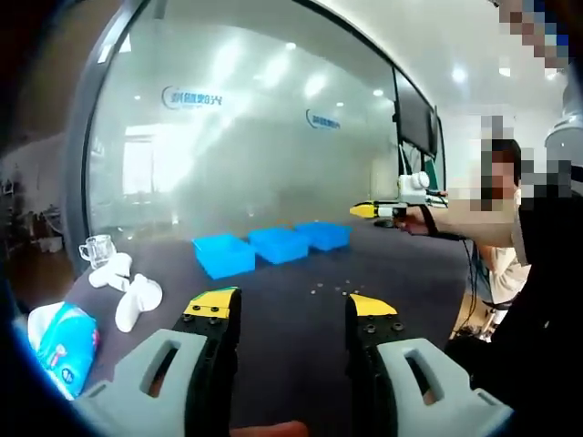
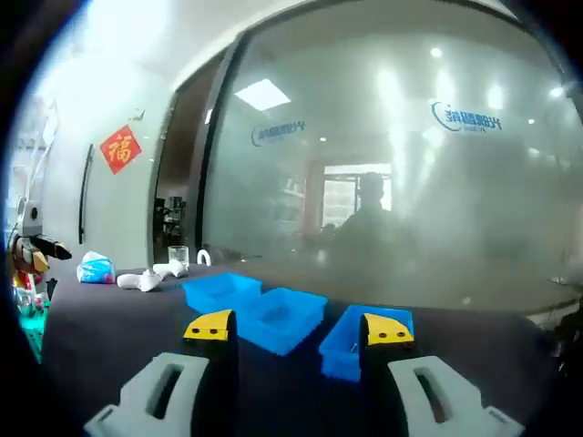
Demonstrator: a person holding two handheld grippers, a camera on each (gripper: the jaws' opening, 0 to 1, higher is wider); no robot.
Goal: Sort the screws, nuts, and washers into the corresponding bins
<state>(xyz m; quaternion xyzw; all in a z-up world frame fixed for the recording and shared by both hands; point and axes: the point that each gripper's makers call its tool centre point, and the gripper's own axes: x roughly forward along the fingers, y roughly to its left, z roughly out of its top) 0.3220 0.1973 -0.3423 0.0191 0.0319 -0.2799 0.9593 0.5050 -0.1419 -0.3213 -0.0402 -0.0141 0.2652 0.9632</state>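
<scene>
Three blue bins stand in a row on the dark table: the near one (image 1: pixel 223 254), the middle one (image 1: pixel 281 244) and the far one (image 1: pixel 323 235). Small loose hardware (image 1: pixel 332 289) lies scattered on the table in front of them, too small to sort by kind. My left gripper (image 1: pixel 291 305) is open and empty, above the table short of the bins. The right gripper (image 1: pixel 378 211) hovers beyond the far bin, held by a person's hand. In the right gripper view it (image 2: pixel 299 328) is open and empty, just above the bins (image 2: pixel 287 319).
White rounded objects (image 1: pixel 137 300), a glass cup (image 1: pixel 96 248) and a tissue pack (image 1: pixel 64 341) sit at the table's left end. A frosted glass wall (image 1: pixel 273 137) runs behind the table. A person (image 1: pixel 528 273) stands at the right edge. A red sign (image 2: pixel 120 148) hangs by a door.
</scene>
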